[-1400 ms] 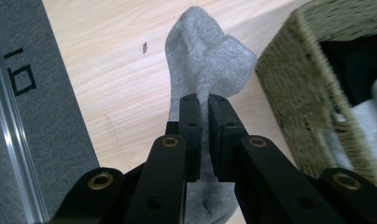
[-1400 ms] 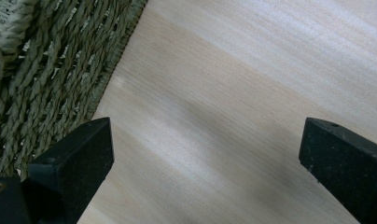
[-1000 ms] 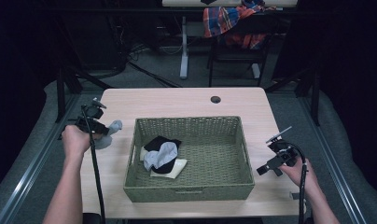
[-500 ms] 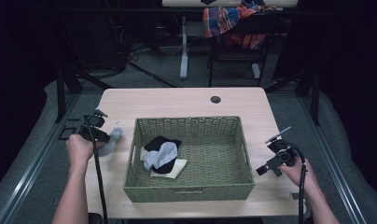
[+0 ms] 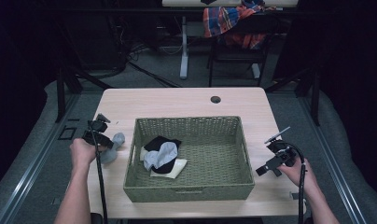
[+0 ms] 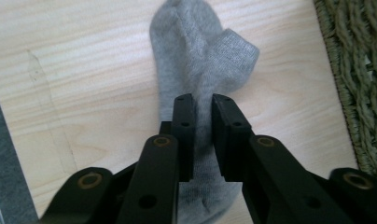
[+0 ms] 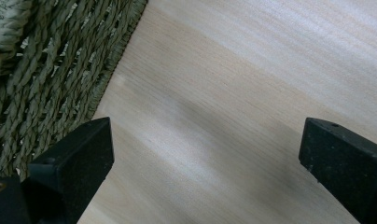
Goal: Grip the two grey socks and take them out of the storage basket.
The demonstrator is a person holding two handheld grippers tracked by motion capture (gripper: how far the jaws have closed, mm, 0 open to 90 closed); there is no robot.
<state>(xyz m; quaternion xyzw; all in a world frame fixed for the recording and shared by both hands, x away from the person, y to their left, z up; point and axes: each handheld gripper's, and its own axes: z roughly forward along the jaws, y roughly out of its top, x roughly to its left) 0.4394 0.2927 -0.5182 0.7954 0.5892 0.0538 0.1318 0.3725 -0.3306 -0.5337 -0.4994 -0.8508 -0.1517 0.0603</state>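
One grey sock (image 6: pixel 196 70), judged light, limp and soft, lies at the basket's (image 5: pixel 130 158) 9 o'clock; left gripper (image 6: pixel 203 105) jaws, just easing apart, straddle a mid-sock fold, a fair hold; right gripper (image 7: pixel 205 149) spread wide.

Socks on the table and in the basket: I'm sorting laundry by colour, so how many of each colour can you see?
Grey sock lying on the table, left of the basket, between the left gripper jaws: 1
Black sock in the basket: 1
Pale blue-grey sock in the basket: 1
Cream sock in the basket: 1
Total: 4
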